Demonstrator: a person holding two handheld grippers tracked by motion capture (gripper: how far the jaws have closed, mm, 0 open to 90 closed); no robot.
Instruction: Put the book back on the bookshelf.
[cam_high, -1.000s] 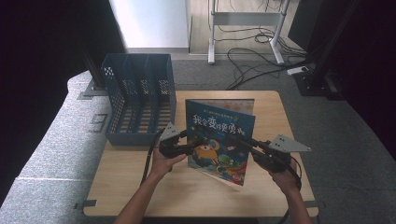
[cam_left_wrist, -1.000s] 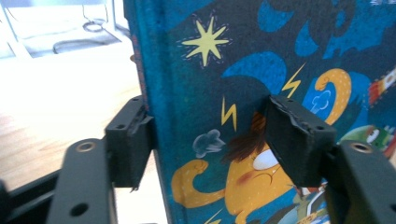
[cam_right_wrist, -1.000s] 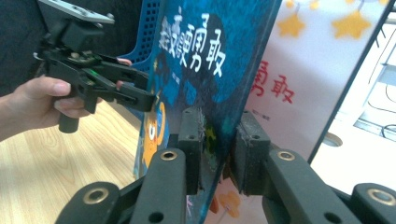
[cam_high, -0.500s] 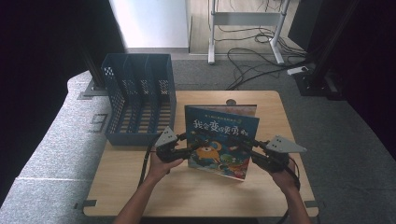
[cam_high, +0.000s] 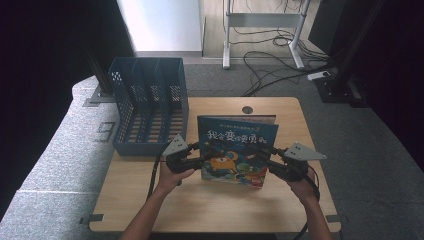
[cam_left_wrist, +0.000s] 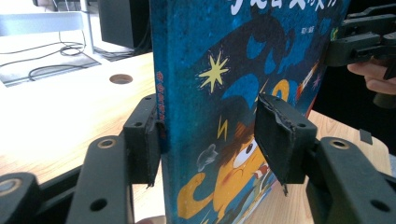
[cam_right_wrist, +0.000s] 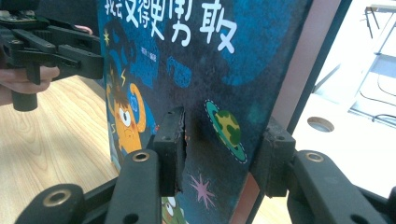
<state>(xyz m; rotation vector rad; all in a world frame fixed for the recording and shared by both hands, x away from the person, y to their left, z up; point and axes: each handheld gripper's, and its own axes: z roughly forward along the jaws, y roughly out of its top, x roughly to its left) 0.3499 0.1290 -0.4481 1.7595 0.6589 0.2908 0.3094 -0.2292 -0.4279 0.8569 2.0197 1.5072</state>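
Note:
A blue picture book (cam_high: 237, 150) with white Chinese title letters and an orange cartoon figure stands nearly upright on the wooden table (cam_high: 210, 205), cover toward me. My left gripper (cam_high: 202, 155) is shut on its left spine edge, and my right gripper (cam_high: 267, 159) is shut on its right edge. In the left gripper view the jaws (cam_left_wrist: 212, 135) straddle the spine of the book (cam_left_wrist: 219, 70), with the right gripper (cam_left_wrist: 359, 42) farther off. The right gripper view has the jaws (cam_right_wrist: 224, 149) clamping the book (cam_right_wrist: 224, 70) and the left gripper (cam_right_wrist: 60, 46) beyond.
A blue slotted file rack (cam_high: 150, 105) stands at the table's back left, close to my left gripper. A round cable hole (cam_high: 246, 109) sits behind the book. Cables and a desk frame lie on the floor past the far edge.
The book has been tipped up from a leaning pose to nearly upright and drawn slightly toward me. Both grippers moved with it, keeping their hold.

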